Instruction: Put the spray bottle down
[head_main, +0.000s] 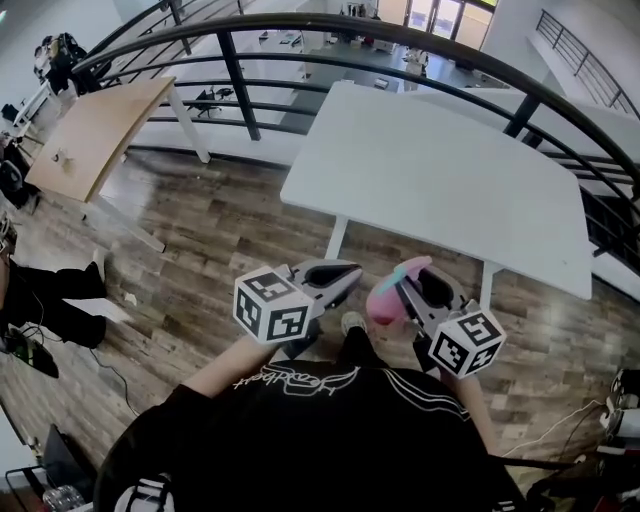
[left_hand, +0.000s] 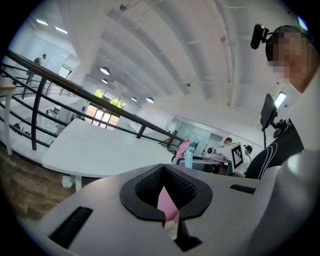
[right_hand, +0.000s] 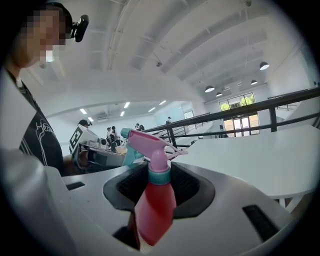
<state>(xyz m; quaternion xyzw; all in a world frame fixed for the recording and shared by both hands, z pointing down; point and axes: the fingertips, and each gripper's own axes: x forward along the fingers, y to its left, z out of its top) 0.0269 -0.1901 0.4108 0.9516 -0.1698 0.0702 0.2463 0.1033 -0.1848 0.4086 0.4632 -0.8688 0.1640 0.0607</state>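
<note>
A pink spray bottle (right_hand: 156, 207) with a pink trigger head and teal collar stands upright between the jaws of my right gripper (right_hand: 159, 186), which is shut on its body. In the head view the spray bottle (head_main: 384, 302) and right gripper (head_main: 412, 288) are held in the air close to the person's body, short of the white table (head_main: 440, 165). My left gripper (head_main: 343, 277) hovers beside it, jaws together. In the left gripper view a thin pink sliver shows between the left gripper (left_hand: 168, 201) pads; I cannot tell what it is. The spray bottle (left_hand: 185, 152) appears there too.
The white table's near edge (head_main: 420, 235) lies just ahead, on white legs over a wood floor. A black curved railing (head_main: 330, 22) runs behind it. A wooden table (head_main: 95, 135) stands at the far left. Cables and gear lie on the floor at both sides.
</note>
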